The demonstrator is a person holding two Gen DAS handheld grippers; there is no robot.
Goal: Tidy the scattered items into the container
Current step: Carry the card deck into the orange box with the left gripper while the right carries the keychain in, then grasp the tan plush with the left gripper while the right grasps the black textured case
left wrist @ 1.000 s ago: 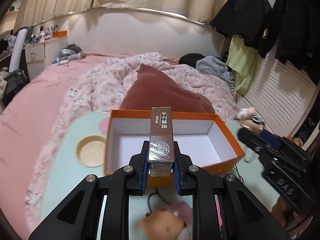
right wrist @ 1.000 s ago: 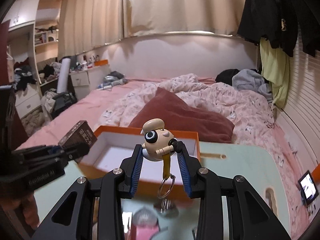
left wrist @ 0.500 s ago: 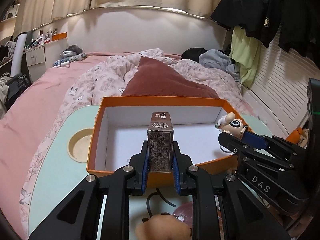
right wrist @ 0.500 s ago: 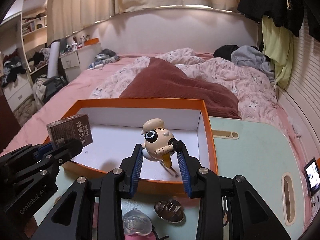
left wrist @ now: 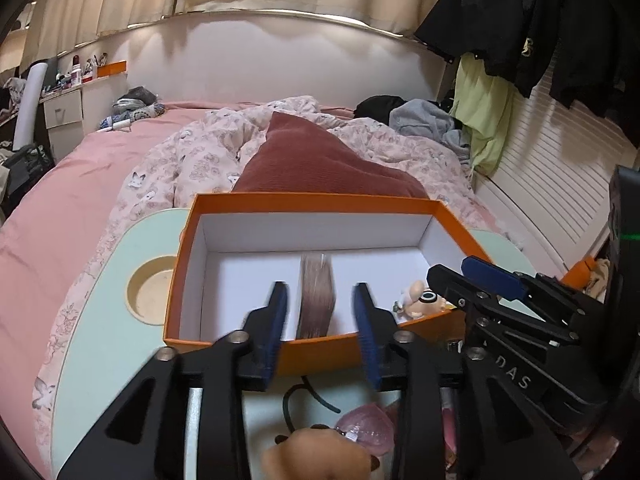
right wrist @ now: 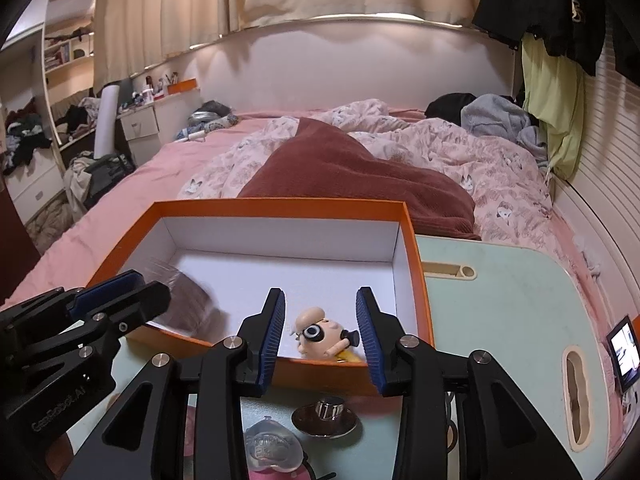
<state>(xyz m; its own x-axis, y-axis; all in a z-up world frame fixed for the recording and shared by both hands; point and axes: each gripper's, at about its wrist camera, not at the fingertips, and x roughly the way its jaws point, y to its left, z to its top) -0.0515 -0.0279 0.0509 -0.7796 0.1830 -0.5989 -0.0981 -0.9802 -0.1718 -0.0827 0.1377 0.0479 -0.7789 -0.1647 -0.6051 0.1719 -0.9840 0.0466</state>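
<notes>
Your left gripper [left wrist: 319,322] had its fingers spreading apart, the dark card box [left wrist: 316,300] blurred between them and touching neither, inside the orange container [left wrist: 256,200] on the table [left wrist: 116,320]. Your right gripper [right wrist: 321,330] fingers were released too, easing wider, with the little figure keychain [right wrist: 320,336] lying loose in the container's near right corner, touching neither pad.

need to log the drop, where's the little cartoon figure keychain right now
The little cartoon figure keychain lies on the white floor of the orange cardboard box, in its near right corner by the right view, between the open right gripper fingers.
</notes>
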